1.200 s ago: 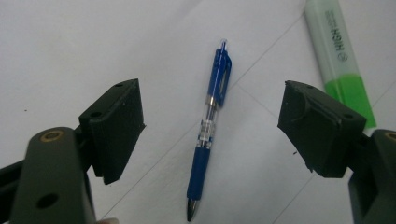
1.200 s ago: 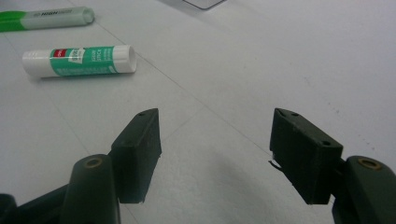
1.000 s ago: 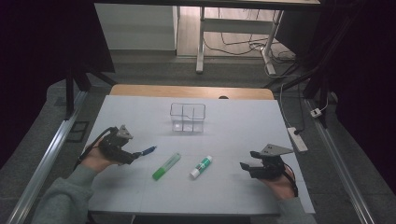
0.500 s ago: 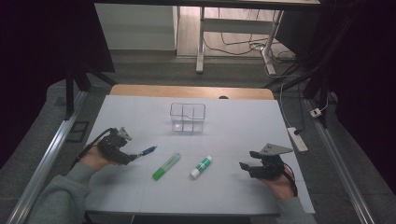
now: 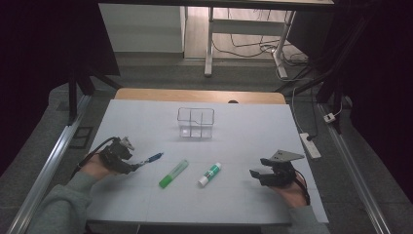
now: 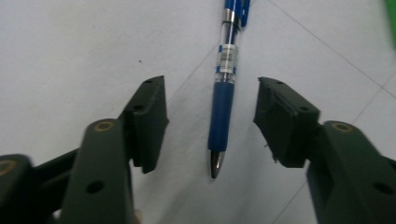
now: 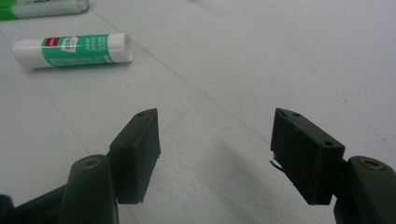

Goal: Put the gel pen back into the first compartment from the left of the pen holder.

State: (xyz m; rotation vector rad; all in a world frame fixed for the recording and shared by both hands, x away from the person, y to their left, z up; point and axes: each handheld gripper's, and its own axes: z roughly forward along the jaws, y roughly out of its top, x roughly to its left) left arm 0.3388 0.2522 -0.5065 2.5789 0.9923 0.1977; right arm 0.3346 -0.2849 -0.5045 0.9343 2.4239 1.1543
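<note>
Blue pen [image 6: 221,109]: lies between left gripper's [image 6: 210,116] wide jaws, untouched. Risk: round barrel rolls or skids off-centre on closing. Right gripper [image 7: 215,149]: wide, empty.

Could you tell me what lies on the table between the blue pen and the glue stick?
In the high view, a green highlighter lies between the blue pen and the glue stick, apart from both.

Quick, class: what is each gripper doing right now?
Left gripper: open, jaws either side of the blue pen, not gripping it.
Right gripper: open, holding nothing.
</note>
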